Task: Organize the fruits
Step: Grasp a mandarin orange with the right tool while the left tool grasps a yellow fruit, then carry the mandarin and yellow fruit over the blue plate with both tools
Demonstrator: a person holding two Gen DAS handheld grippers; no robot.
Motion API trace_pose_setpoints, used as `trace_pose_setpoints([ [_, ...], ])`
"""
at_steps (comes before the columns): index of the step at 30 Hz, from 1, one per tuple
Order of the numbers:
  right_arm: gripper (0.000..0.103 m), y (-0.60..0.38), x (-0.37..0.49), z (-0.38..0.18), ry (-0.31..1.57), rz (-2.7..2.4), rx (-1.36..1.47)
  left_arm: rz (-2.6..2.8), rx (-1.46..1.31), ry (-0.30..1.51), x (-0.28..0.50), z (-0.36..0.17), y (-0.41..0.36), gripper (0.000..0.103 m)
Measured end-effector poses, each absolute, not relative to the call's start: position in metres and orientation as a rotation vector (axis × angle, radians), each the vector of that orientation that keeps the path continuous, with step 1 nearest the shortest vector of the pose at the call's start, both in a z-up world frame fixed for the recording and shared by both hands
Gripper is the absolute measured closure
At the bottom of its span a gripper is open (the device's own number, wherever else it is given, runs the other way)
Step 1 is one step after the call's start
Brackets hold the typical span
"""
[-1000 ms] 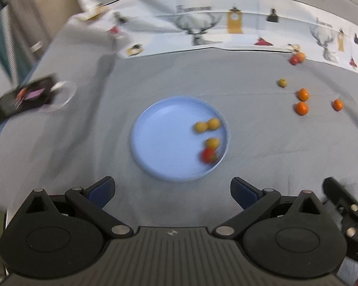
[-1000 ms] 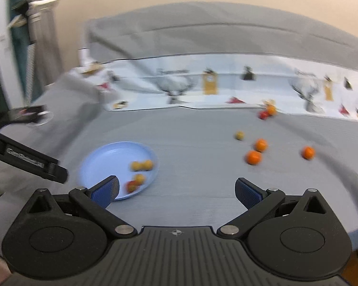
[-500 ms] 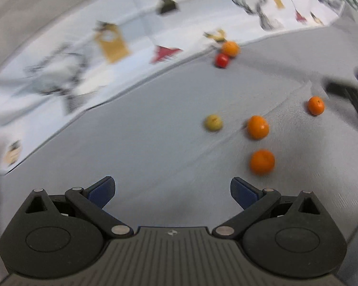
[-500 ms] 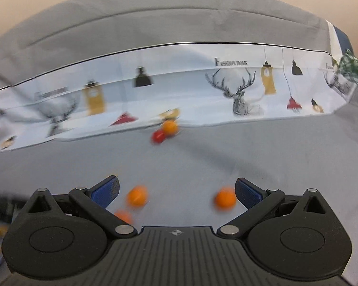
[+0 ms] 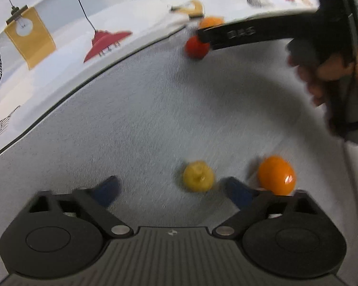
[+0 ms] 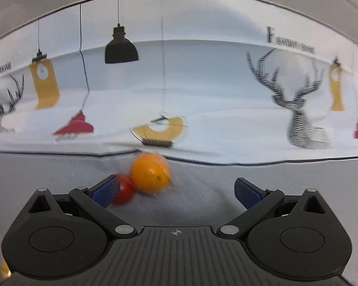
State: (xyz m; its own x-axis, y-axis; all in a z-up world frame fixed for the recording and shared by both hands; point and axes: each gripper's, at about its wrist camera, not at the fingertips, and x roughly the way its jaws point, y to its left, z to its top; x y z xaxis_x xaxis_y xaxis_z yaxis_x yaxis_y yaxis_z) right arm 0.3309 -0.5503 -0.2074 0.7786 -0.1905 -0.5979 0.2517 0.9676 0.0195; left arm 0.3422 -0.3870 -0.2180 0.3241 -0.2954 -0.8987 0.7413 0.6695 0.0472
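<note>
- Left wrist view: left gripper is wide open and empty; the yellow fruit lies between its fingers, near the right one.
- Right gripper is open too, empty; the orange lies just beyond the yellow fruit's far side, touching the red fruit.
- I think each should centre first, then close gently.

You're looking at a grey cloth carrying a yellow fruit and orange lower right, with a red fruit and another orange lying upper right.
</note>
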Motion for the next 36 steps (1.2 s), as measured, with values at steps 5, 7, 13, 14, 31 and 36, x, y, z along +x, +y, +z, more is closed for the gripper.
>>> trace_pose_setpoints([
  [5, 0.065, -0.553, 0.337, -0.202, 0.61, -0.161, 0.21, -0.755, 0.461, 1.039, 0.344, -0.211, -0.382, 0.076],
  [7, 0.065, -0.553, 0.334, -0.2, 0.633, -0.173, 0.195, -0.743, 0.435, 1.055, 0.347, -0.208, -0.376, 0.076],
  [13, 0.065, -0.56, 0.269, -0.177, 0.591, -0.318, 0.21, -0.706, 0.369, 1.037, 0.331, -0.178, -0.349, 0.076],
  [14, 0.065, -0.559, 0.254, -0.172, 0.579, -0.324, 0.217, -0.696, 0.358, 1.03, 0.326, -0.171, -0.345, 0.076],
  [31, 0.065, -0.373, 0.032, -0.052, 0.37, -0.194, 0.257, -0.508, 0.121, 1.045, 0.13, -0.026, -0.171, 0.076],
  [36, 0.065, -0.312, 0.0, -0.027, 0.352, -0.101, 0.21, -0.419, 0.093, 1.018, 0.087, -0.006, -0.116, 0.076],
])
